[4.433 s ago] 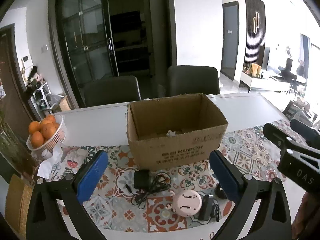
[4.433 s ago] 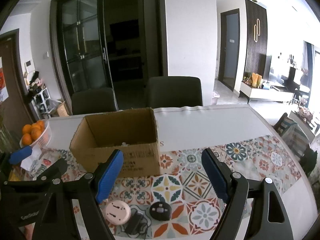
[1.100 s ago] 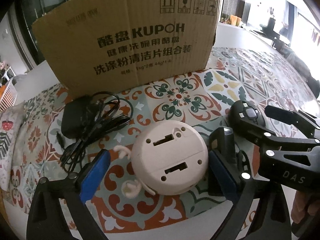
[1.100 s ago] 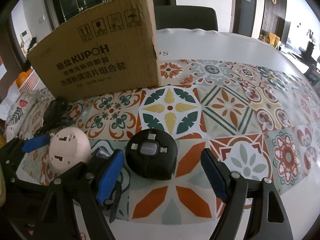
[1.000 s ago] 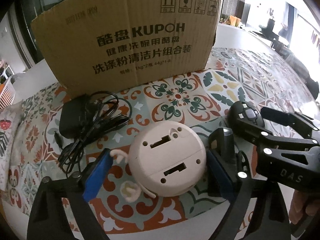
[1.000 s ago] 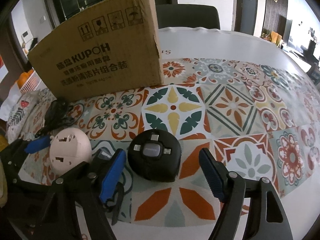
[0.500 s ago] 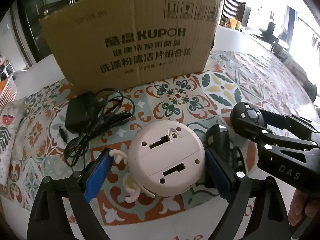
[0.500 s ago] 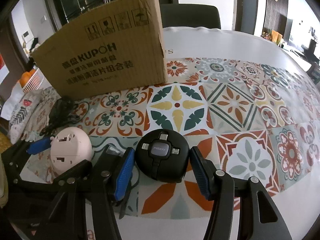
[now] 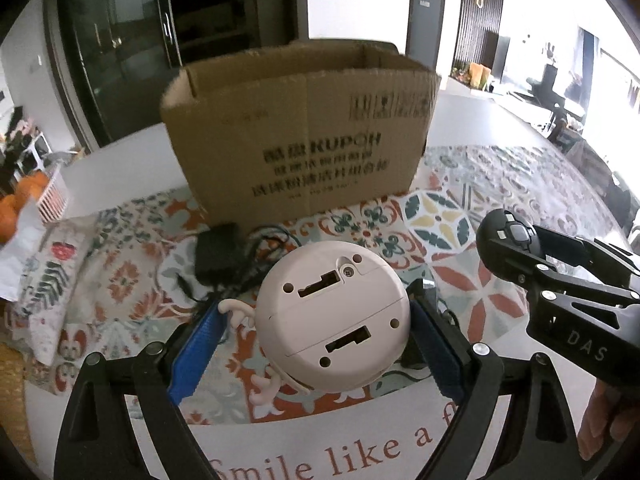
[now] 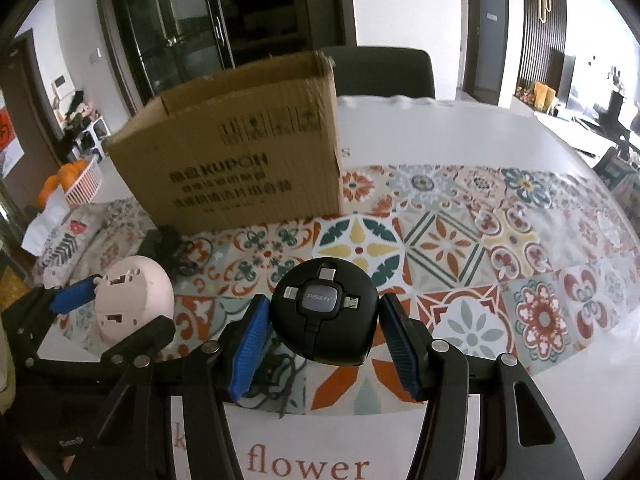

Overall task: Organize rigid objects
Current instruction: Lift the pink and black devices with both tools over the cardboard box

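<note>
On the table (image 9: 132,168), covered with a patterned tile cloth (image 10: 460,240), the open cardboard box (image 9: 300,152) fills the upper middle of both views, and now it looks smaller and its top opening shows, because both grippers have risen since half a second ago; what is inside the box cannot be seen. At the left edge of the left wrist view a white basket (image 9: 52,200) holds oranges (image 9: 24,196). Lower centre of that view, the left gripper (image 9: 316,340) pinches the pink round device (image 9: 332,316), lifted off the cloth. Lower centre of the right wrist view, the right gripper (image 10: 324,332) is closed on the black round cable reel (image 10: 324,316), also lifted. Below the box lies a black adapter (image 9: 216,256) with tangled cable.
</note>
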The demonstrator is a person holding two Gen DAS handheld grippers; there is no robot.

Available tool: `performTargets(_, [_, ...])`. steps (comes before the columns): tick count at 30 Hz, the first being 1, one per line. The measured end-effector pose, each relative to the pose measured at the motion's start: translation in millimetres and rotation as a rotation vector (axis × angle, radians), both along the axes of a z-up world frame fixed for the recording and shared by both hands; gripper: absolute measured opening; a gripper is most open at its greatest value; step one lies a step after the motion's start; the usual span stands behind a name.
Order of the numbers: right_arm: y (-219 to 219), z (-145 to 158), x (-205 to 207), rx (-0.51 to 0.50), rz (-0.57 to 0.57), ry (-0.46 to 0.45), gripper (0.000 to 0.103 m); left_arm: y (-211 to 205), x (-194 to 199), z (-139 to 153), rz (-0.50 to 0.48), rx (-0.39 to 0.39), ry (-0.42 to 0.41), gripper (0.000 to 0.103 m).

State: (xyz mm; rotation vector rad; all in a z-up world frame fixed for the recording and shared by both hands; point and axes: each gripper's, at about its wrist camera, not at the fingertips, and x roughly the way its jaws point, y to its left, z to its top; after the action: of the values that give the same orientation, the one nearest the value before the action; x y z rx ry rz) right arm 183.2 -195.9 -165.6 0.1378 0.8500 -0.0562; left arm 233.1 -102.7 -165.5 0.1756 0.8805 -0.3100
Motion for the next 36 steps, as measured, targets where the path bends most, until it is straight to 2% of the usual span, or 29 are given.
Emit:
performTargets(19, [20,76,-14,-0.032,0.016,-0.145,0.057,29,-18,78,0.101,-0.017,-0.136,0.092])
performTargets(36, [27,122,-7,-0.040,0.019,-0.223,0.057,37,-6,130,0.144,-0.017,-0.224,0.092])
